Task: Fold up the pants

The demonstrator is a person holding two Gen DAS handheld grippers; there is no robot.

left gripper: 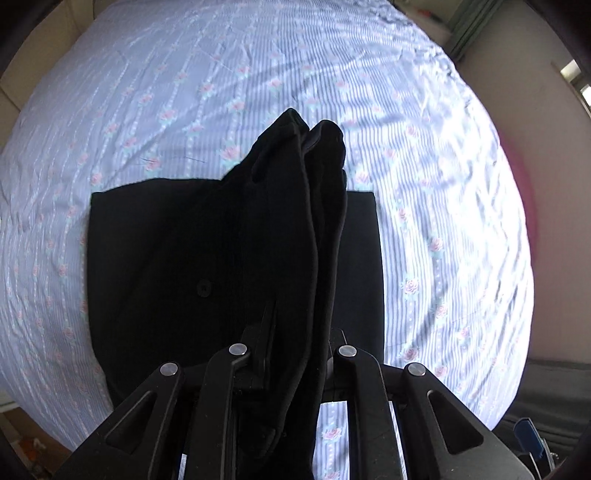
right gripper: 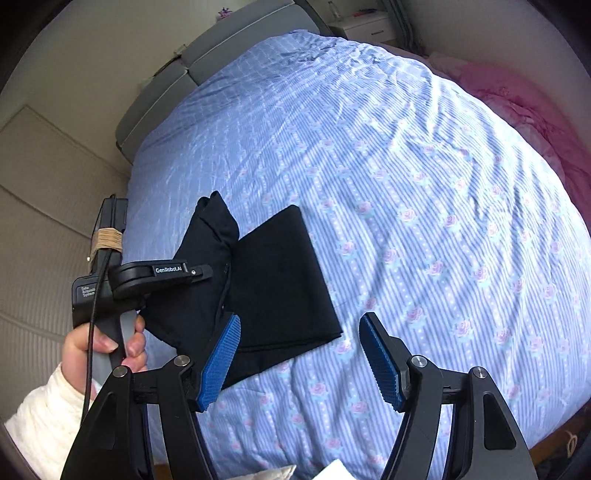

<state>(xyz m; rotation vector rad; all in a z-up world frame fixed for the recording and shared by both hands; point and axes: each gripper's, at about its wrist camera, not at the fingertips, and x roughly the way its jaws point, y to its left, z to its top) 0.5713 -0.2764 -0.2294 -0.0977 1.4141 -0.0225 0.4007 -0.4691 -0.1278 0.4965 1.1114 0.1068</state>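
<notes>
Black pants (left gripper: 166, 266) lie partly folded on the bed. My left gripper (left gripper: 295, 332) is shut on a bunched end of the pants, which rises up between its fingers; the pads are hidden by cloth. In the right wrist view the pants (right gripper: 280, 280) lie flat with one end lifted at the left, held by the left gripper (right gripper: 199, 273) in the person's hand. My right gripper (right gripper: 299, 350) is open and empty, its blue pads (right gripper: 221, 358) hovering just above the near right corner of the pants.
The bed is covered by a blue striped sheet with pink roses (right gripper: 424, 221). A grey headboard (right gripper: 207, 62) stands at the far end. A pink cloth (right gripper: 535, 122) lies at the bed's right edge. A white nightstand (right gripper: 365, 26) is beyond.
</notes>
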